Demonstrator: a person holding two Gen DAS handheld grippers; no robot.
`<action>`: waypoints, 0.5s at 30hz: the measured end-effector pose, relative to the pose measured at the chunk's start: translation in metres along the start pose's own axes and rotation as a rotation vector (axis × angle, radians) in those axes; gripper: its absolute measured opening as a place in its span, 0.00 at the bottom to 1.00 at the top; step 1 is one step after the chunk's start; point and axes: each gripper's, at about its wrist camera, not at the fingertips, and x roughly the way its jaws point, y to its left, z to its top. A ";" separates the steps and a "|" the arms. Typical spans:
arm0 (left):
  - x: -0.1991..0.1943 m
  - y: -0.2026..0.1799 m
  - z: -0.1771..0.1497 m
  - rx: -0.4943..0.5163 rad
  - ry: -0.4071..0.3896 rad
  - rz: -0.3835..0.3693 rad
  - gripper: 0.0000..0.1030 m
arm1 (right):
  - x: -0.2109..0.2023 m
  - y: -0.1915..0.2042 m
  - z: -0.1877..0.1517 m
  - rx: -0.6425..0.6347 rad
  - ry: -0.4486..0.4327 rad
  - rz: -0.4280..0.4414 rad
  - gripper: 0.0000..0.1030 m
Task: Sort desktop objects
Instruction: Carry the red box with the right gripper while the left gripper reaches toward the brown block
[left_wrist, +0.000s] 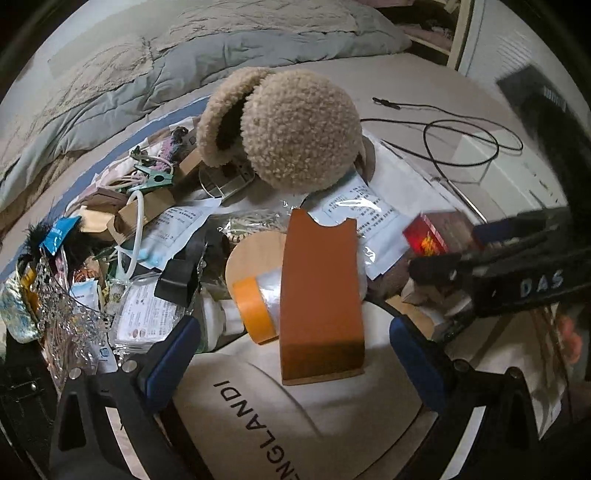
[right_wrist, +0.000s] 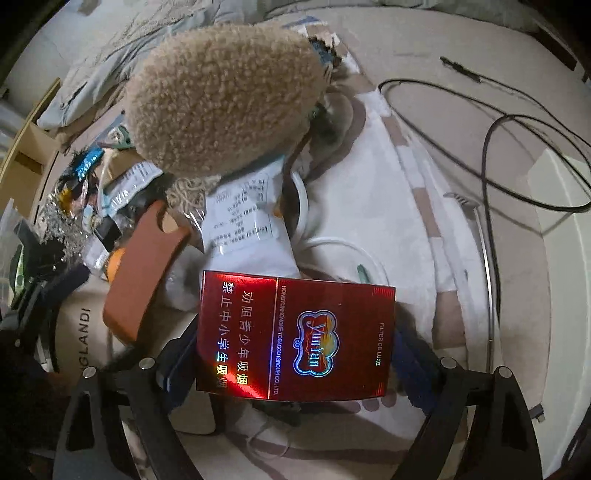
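A: Left gripper (left_wrist: 295, 354) first, down over the pile with its blue-padded fingers (left_wrist: 173, 354) spread wide and nothing pressed between them. The tall orange-brown wooden block (left_wrist: 321, 295) stands in the gap, clear of both pads.

B: And on the far left of that view?

A: Pure clutter: a small blue foil sachet (left_wrist: 59, 230), a green plastic clip (left_wrist: 157, 177) and a white loop of tubing (left_wrist: 136, 236) on a brown cardboard piece. Moving right, a roll of orange tape (left_wrist: 253, 306) leans against the block, both on a cream cap printed with dark letters (left_wrist: 266, 413). Behind them sits the fluffy tan fleece hat (left_wrist: 299, 129), then a thin black cable (left_wrist: 461, 144) looping over the pale bed sheet (left_wrist: 406, 81).

B: And the right gripper?

A: The right gripper (right_wrist: 295, 369) hangs over the glossy red cigarette pack (right_wrist: 295, 339), which lies between its fingers. The jaws stand wide. The pack covers both pads, so I cannot tell whether they touch it. In the left view that gripper comes in from the right edge, with the red pack just beside its tip.

B: Around the pack?

A: Left of it the orange-brown block, above it a printed white paper sheet (right_wrist: 243, 218), cable away right.
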 end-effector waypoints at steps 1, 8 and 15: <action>0.001 -0.002 0.000 0.008 0.002 0.003 1.00 | -0.003 -0.001 0.000 0.009 -0.014 0.003 0.89; 0.015 -0.017 0.000 0.026 0.049 0.038 0.99 | -0.020 -0.001 0.001 0.035 -0.082 0.003 0.89; 0.027 -0.017 0.002 -0.007 0.049 0.074 0.98 | -0.030 -0.001 0.011 0.036 -0.114 0.014 0.89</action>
